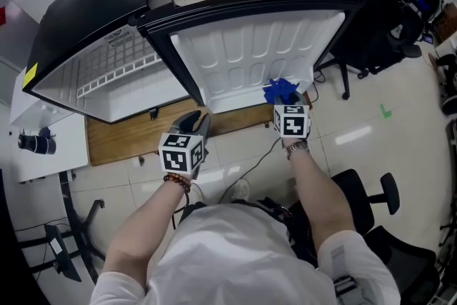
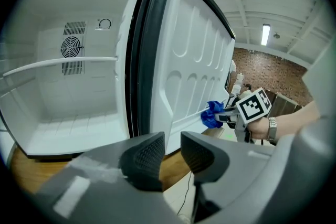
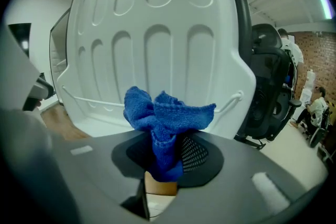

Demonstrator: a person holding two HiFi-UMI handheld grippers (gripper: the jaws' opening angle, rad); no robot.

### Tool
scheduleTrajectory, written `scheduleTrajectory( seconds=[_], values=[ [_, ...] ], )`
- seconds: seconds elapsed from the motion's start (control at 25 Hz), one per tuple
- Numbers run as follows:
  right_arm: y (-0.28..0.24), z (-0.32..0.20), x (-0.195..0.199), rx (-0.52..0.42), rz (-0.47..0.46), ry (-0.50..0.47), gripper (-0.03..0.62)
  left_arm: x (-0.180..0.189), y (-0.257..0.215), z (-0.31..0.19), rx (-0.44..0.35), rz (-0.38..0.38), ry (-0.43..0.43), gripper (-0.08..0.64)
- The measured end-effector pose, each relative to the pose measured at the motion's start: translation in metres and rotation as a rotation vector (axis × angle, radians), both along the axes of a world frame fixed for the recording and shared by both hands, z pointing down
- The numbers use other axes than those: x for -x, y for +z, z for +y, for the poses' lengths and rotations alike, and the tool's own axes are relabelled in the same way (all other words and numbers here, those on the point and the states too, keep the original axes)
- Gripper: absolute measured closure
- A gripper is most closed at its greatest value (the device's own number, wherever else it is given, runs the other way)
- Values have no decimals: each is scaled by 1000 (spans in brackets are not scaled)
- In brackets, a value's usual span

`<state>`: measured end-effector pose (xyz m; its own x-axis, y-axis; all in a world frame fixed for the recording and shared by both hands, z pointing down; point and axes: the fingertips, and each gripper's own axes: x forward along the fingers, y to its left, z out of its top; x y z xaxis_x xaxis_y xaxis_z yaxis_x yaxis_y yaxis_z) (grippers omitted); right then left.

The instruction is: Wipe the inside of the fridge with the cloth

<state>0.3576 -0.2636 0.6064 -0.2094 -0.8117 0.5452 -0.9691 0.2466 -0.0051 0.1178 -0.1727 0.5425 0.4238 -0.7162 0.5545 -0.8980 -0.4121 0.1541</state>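
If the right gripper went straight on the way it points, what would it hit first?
Probably the white moulded inner panel of the open fridge door, at its thin white wire rail; the bunched blue cloth clamped in the right gripper would touch first. Depth is unclear.

The left forearm (image 1: 146, 218) and right forearm (image 1: 319, 186) reach forward, the left claw (image 2: 172, 150) nearer the body with jaws slightly apart and empty, the right claw (image 1: 288, 105) clamped on the cloth (image 3: 168, 113).
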Motion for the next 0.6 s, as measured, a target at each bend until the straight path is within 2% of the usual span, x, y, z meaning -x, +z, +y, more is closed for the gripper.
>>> scheduleTrajectory(
  seconds=[0.48,0.6],
  values=[
    [1,-3,-47,29,20,137,486,-21,-2,0,-4,26,27,474],
    [-3,-4,-48,22,18,140,486,-25,-3,-1,-3,36,29,479]
  ],
)
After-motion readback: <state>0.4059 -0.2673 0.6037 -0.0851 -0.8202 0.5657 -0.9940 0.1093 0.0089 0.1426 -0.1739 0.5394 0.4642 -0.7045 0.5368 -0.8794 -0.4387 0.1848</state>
